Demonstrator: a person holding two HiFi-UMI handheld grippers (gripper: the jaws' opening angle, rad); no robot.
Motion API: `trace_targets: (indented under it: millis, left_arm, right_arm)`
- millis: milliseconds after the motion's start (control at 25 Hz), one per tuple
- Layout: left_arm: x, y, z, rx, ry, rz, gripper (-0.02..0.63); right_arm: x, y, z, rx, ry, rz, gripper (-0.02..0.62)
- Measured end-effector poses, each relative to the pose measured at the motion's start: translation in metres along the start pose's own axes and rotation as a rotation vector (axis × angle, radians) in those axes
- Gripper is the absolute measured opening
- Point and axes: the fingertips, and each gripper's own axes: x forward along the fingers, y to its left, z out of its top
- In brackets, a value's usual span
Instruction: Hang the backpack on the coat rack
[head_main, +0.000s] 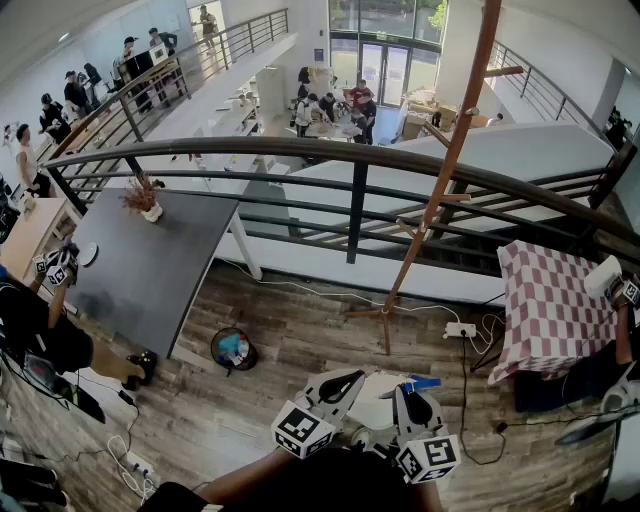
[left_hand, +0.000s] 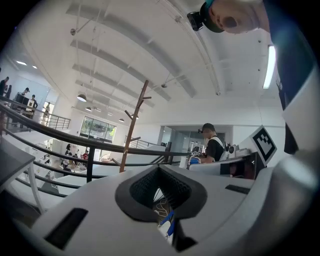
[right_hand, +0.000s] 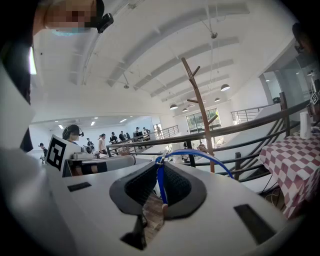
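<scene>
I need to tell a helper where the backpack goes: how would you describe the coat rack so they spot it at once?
Look at the curved dark metal railing along the balcony edge. In front of it, between the dark grey table and the red-checked tablecloth, stands the coat rack: the only tall reddish-brown wooden pole with short pegs.

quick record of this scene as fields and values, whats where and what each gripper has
coat rack: wooden, by the railing, pegs bare
backpack: white, low between both grippers, not on the rack
right gripper: shut on the backpack's blue loop
left gripper: jaw tips together, nothing clearly between them
</scene>
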Motion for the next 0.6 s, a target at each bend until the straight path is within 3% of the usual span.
trace_targets:
  millis: [600]
  left_arm:
    - [-0.0015,0.0075,0.0077,-0.032,-0.020,0.017,0.008]
  right_arm:
    - [-0.0001,-0.0043,0.0054,-0.002,0.015,0.012,0.048]
